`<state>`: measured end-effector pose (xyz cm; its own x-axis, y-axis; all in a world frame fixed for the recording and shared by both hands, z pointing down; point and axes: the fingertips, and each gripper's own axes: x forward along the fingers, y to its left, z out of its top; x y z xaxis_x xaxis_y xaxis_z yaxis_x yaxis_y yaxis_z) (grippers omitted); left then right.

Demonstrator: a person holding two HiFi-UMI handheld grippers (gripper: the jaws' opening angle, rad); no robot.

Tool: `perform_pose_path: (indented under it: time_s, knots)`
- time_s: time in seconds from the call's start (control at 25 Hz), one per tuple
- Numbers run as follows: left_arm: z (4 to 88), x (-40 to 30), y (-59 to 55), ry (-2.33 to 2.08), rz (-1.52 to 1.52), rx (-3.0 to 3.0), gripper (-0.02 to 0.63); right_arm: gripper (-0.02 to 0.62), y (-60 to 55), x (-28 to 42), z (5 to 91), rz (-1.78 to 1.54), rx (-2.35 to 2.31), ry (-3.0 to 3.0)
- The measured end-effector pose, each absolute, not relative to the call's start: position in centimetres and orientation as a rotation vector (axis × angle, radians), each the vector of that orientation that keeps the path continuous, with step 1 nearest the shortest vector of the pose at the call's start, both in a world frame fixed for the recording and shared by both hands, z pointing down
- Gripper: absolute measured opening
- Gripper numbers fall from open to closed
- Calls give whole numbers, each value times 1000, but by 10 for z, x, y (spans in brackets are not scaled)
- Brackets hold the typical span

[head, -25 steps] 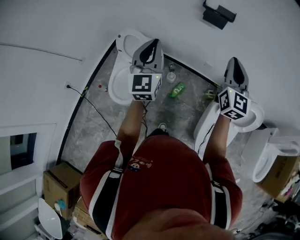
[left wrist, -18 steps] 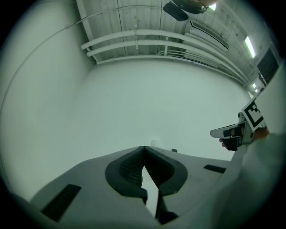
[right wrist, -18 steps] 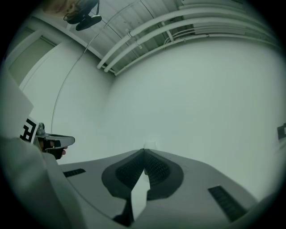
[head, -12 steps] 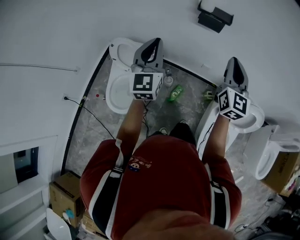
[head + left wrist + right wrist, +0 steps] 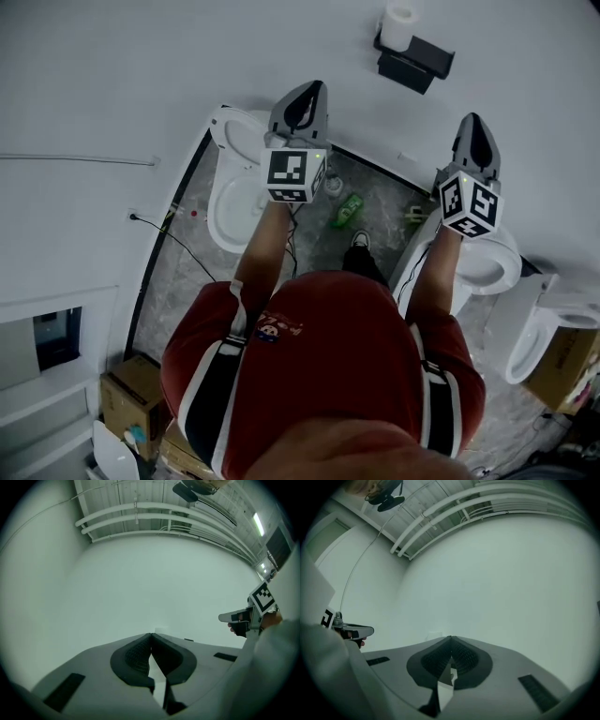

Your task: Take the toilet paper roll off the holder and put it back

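A white toilet paper roll (image 5: 398, 26) sits on a black wall holder (image 5: 415, 58) at the top of the head view. My left gripper (image 5: 302, 97) is held out toward the white wall, to the left of the holder and below it in the picture. My right gripper (image 5: 473, 139) is below and to the right of the holder. Neither touches the roll. In the left gripper view the jaws (image 5: 151, 634) meet at their tips with nothing between them. In the right gripper view the jaws (image 5: 451, 638) are shut and empty as well. Both face the bare wall.
A white toilet (image 5: 234, 187) stands under my left arm and another (image 5: 487, 267) under my right, with a third (image 5: 534, 328) at far right. A green bottle (image 5: 349, 210) lies on the grey floor between them. A cardboard box (image 5: 127, 398) sits at lower left.
Both grippers have moved toward the wall. The holder has come further into view at the top, and the roll on it now shows. A shoe has appeared by the green bottle.
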<state>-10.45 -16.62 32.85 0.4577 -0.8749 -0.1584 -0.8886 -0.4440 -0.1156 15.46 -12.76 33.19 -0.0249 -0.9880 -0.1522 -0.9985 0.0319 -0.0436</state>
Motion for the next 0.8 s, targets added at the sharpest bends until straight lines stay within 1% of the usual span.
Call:
perform_pose_path:
  time_s: [0.44,0.8]
  knots:
    - [320,-23,-240,1525,89,-2516,19,8,-206,227,337,69,-2072,2155]
    - [325,19,-275,1512,41,-2541,30,8,-245,255,350,15,-2046,2163]
